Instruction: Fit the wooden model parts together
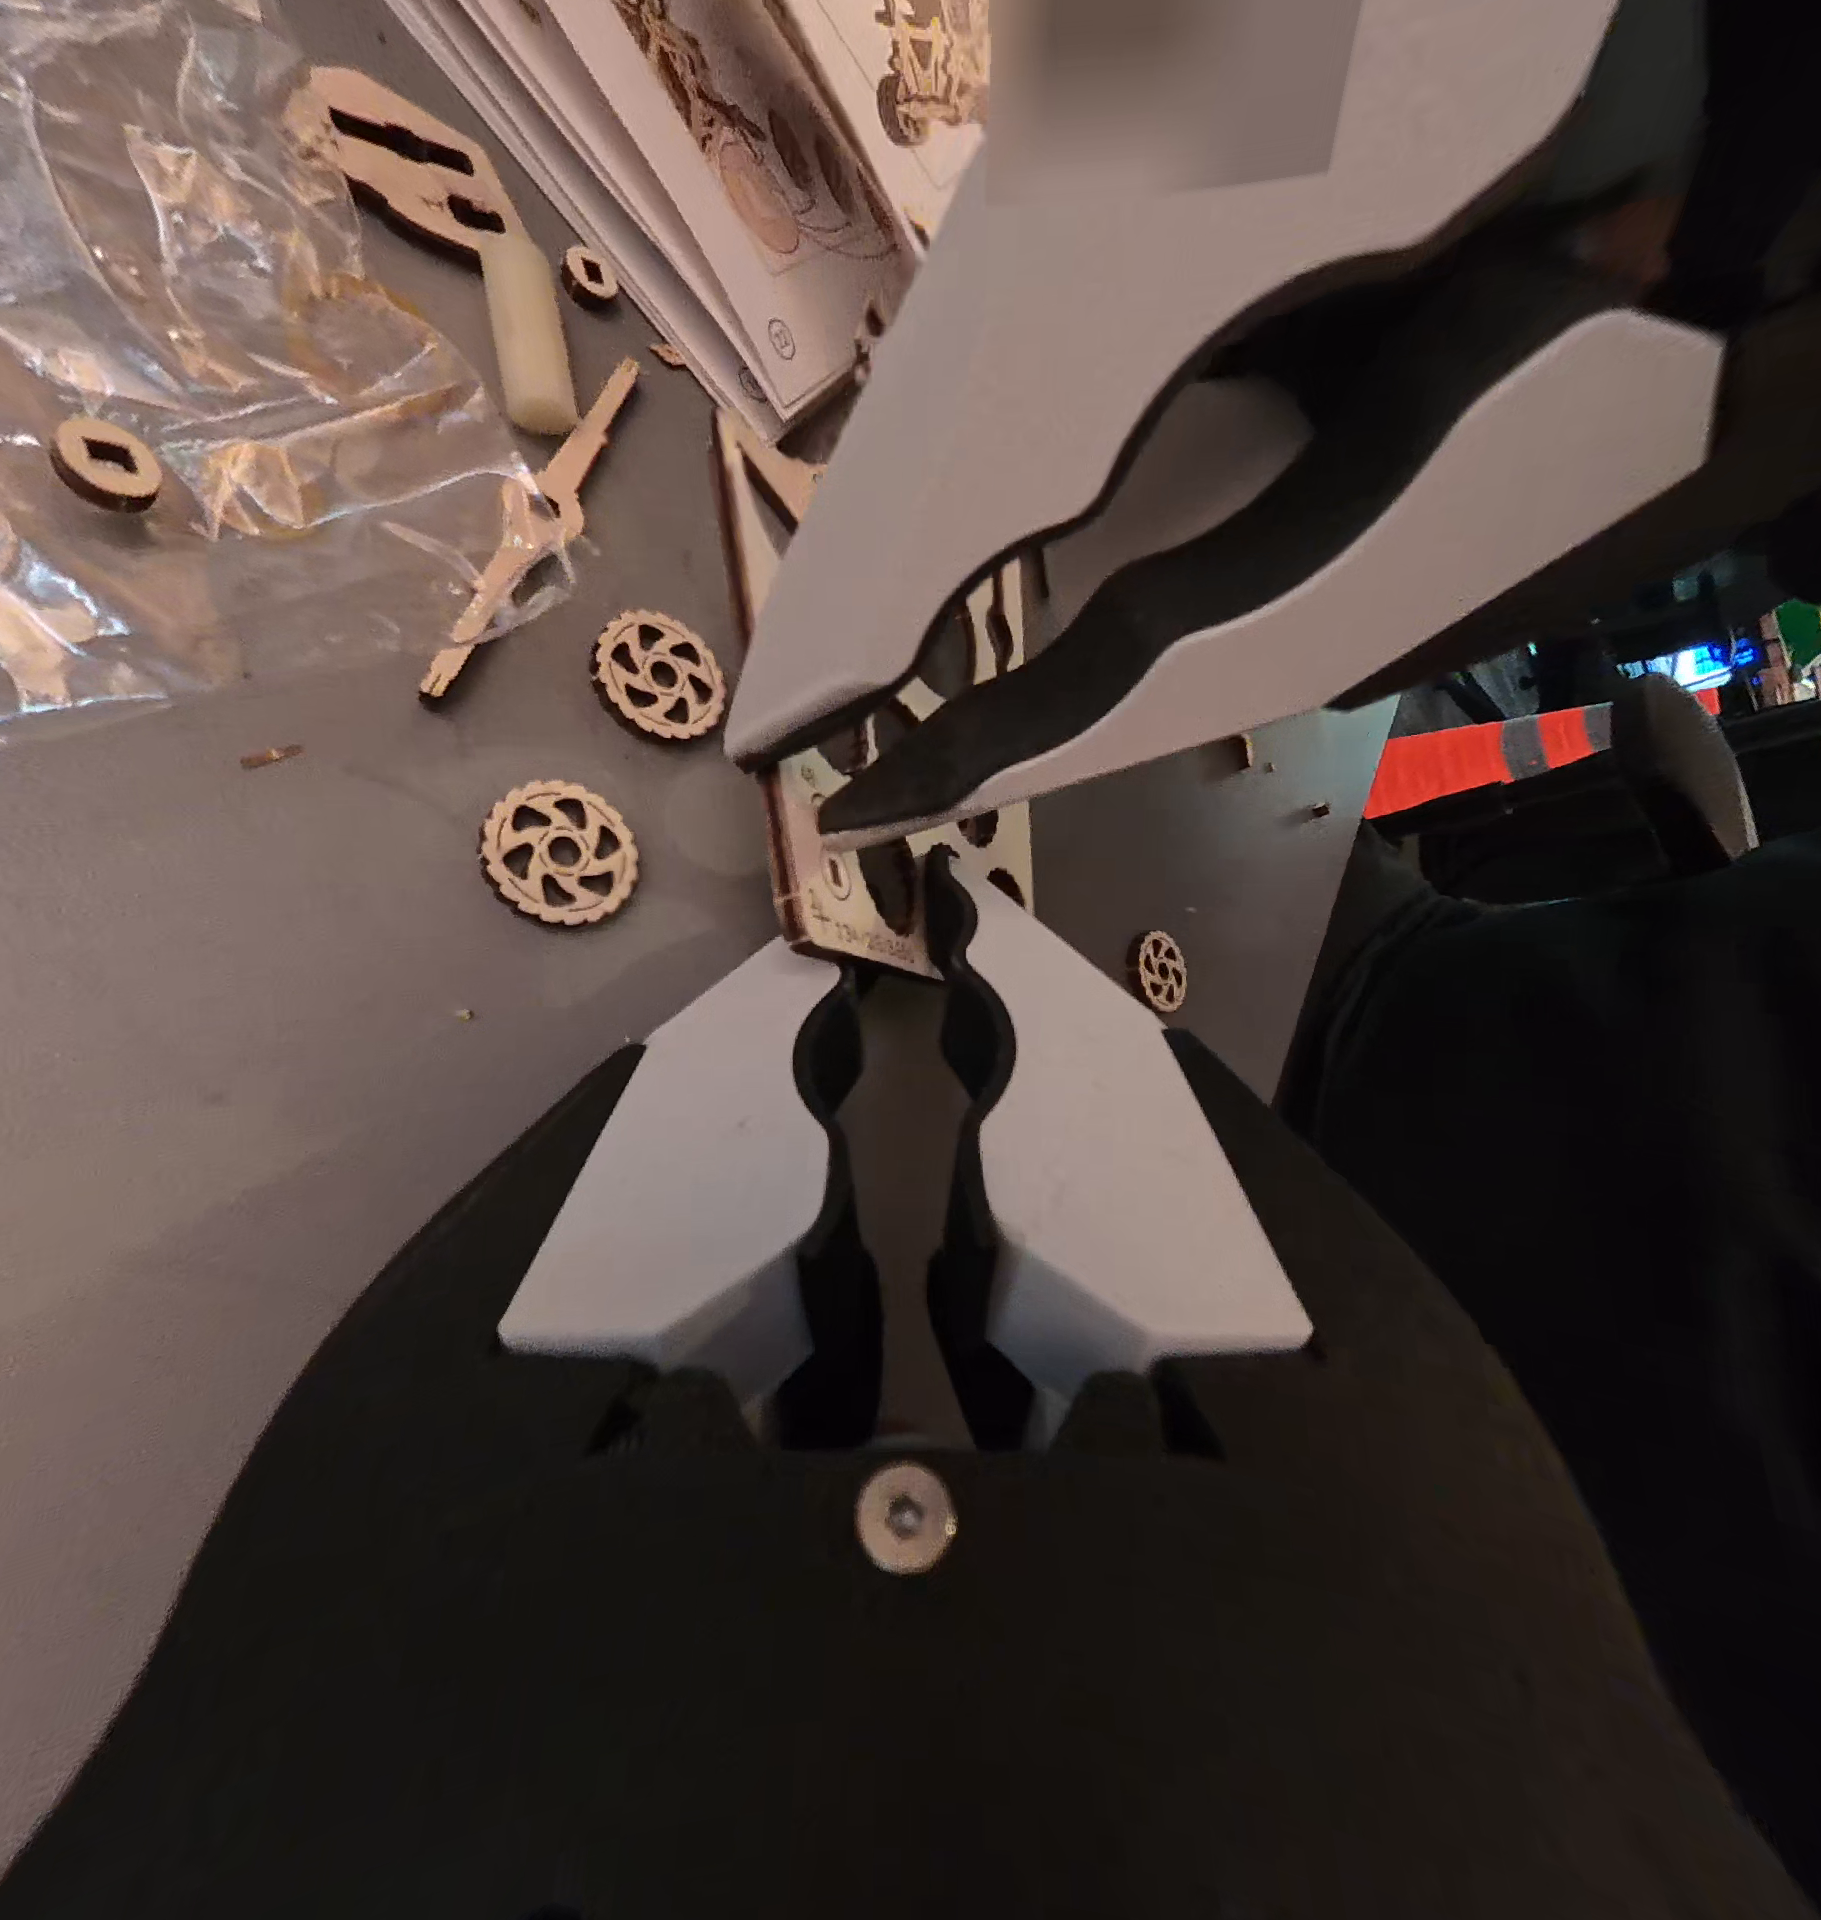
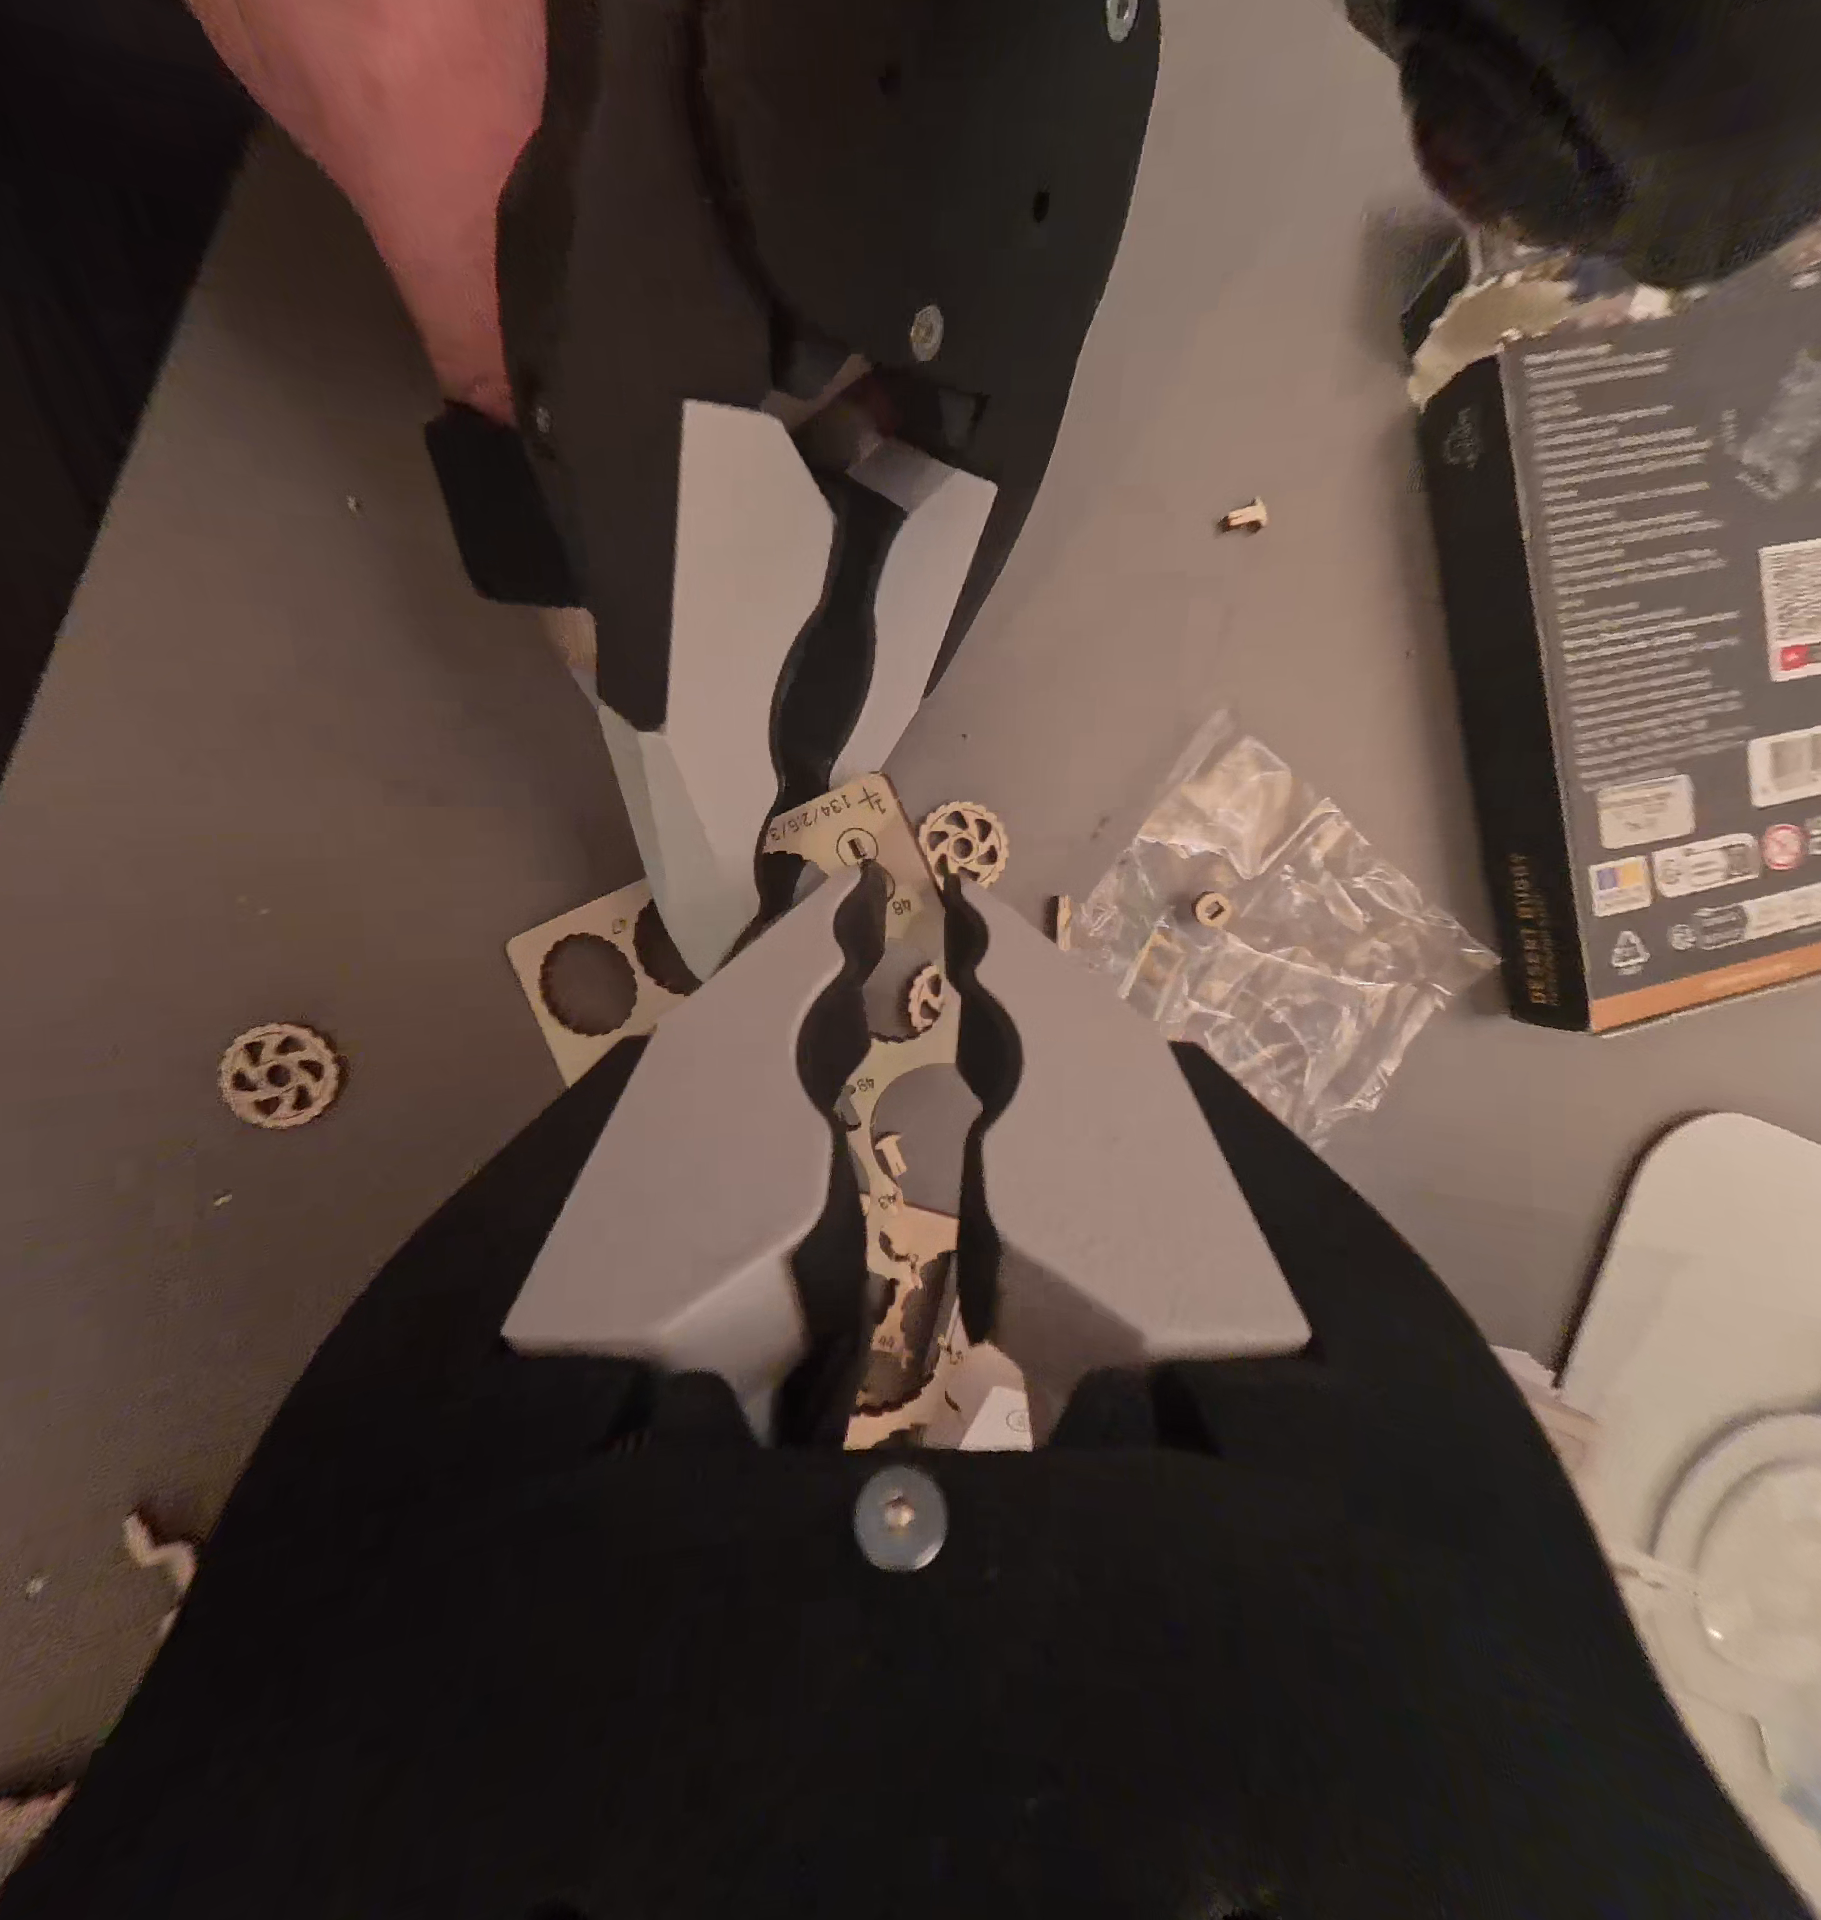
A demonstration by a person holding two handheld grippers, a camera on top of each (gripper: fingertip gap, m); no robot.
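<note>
Grey table [image 1: 210,1039]: three loose gears [image 1: 559,852], two tongs [image 1: 901,914] [image 2: 901,883] gripping one sheet [image 2: 864,821].

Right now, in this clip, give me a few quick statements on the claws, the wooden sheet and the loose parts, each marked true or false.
1. The left claw grips an edge of the wooden parts sheet. True.
2. The right claw hangs far from the sheet. False: its tips are right at the sheet, over a small slot.
3. Several loose toothed wooden wheels lie on the grey table. True.
4. The dark kit box stands upright. False: it lies flat on the table.
5. A crumpled clear plastic bag lies near the box. True.
</note>
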